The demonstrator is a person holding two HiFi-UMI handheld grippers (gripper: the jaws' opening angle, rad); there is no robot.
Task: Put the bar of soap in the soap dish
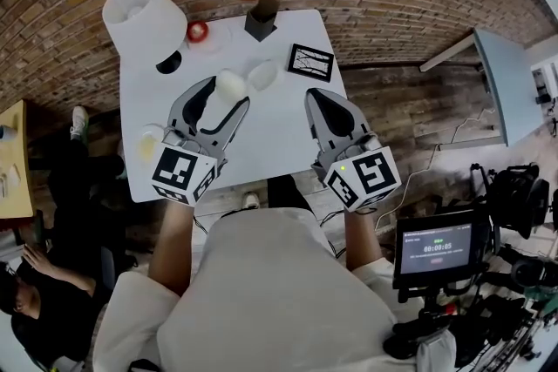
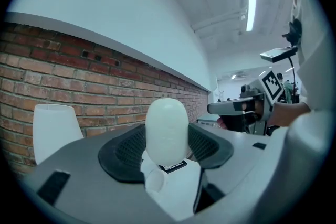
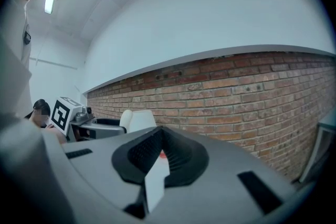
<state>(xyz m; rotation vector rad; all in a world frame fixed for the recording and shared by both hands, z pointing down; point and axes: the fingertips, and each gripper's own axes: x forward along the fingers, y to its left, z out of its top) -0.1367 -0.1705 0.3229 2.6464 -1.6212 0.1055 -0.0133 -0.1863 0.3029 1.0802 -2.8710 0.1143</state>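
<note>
Over the white table (image 1: 261,148), left of centre: my left gripper (image 1: 228,100) clamps the bar of soap (image 2: 166,126).
The soap dish (image 1: 262,75) sits just right of the soap; my right gripper (image 1: 314,97) has its jaws pressed together, holding nothing.

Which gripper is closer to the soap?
Left. The left gripper grips the soap between its jaws; the right gripper is shut and empty, off to the soap's right, not touching it.

I read soap bar (image 2: 166,131) smooth, matt white. Left tool (image 2: 166,140) body matt grey plastic, pads (image 2: 126,152) black, ribbed. Desk (image 1: 261,131) smooth white. Wall (image 2: 79,76) rough brick.
</note>
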